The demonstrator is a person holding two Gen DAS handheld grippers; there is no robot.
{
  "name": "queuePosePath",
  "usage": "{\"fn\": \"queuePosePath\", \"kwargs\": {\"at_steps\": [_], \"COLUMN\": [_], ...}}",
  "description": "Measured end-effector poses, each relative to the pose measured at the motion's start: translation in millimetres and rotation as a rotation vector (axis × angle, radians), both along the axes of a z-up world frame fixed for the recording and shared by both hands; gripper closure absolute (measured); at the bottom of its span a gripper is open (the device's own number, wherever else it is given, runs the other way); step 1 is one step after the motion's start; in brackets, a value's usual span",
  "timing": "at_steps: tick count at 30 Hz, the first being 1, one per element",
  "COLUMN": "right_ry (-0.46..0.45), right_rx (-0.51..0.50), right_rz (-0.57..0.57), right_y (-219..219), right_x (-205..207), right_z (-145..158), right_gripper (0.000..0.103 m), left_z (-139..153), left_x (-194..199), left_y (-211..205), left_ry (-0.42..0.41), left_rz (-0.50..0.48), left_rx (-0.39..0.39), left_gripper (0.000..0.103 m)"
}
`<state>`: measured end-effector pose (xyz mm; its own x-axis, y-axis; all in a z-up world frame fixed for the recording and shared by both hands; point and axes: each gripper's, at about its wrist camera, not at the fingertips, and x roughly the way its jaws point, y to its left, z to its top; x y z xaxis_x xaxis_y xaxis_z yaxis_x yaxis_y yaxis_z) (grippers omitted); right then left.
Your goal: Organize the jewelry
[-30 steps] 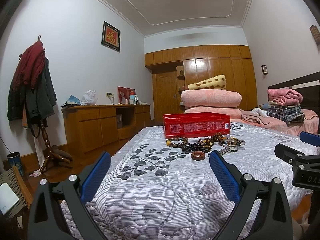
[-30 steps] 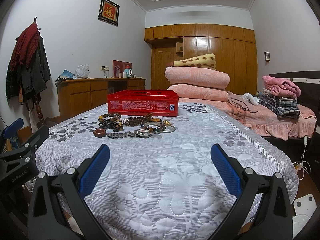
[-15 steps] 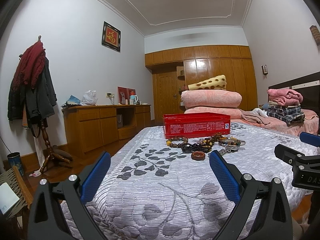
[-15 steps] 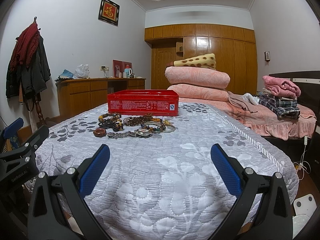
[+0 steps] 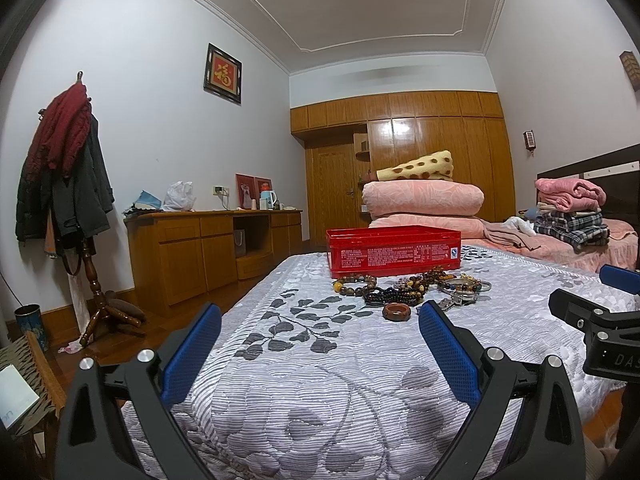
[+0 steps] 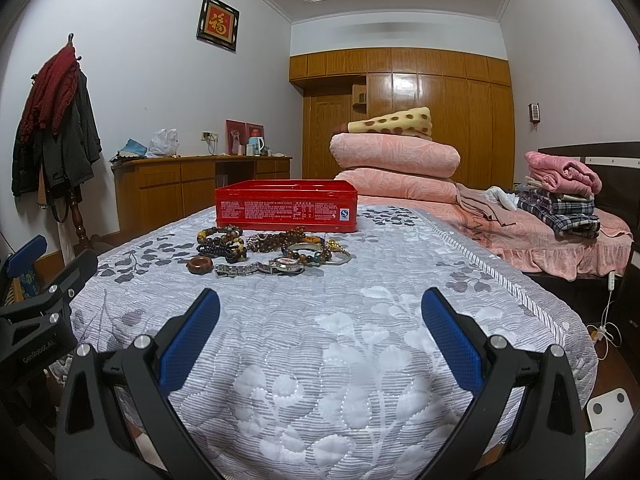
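Nothing is sorted yet: the tangled beaded bracelets, brown ring and steel watch lie before the red rectangular tin; the left gripper and right gripper are spread, empty.

path: bare quilt ahead of both tongs | block: red tin just behind jewelry pile

Both grippers hover low over the near end of the quilted bed, side by side and level, pointing along it. The left gripper has its blue-padded fingers spread wide with nothing between them. The right gripper is spread just as wide and empty too. Each shows at the edge of the other's view, close beside it, neither touching the bed
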<state>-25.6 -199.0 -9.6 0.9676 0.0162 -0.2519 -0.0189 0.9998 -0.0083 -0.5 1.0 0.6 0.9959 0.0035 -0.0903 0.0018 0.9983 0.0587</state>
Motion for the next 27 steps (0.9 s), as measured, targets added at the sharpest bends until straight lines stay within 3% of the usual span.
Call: {"fn": "queuePosePath", "kwargs": {"at_steps": [27], "right_ry": [0.003], "right_rx": [-0.001], "right_rz": [0.000], "right_y": [-1.9], "right_x": [0.4], "right_z": [0.2], "right_gripper": [0.005], "left_z": [0.0], "left_x": [-0.1], "left_y": [0.1], "left_ry": [0.001], "left_rz": [0.000], "left_rx": [0.000], "left_gripper": [0.006]}}
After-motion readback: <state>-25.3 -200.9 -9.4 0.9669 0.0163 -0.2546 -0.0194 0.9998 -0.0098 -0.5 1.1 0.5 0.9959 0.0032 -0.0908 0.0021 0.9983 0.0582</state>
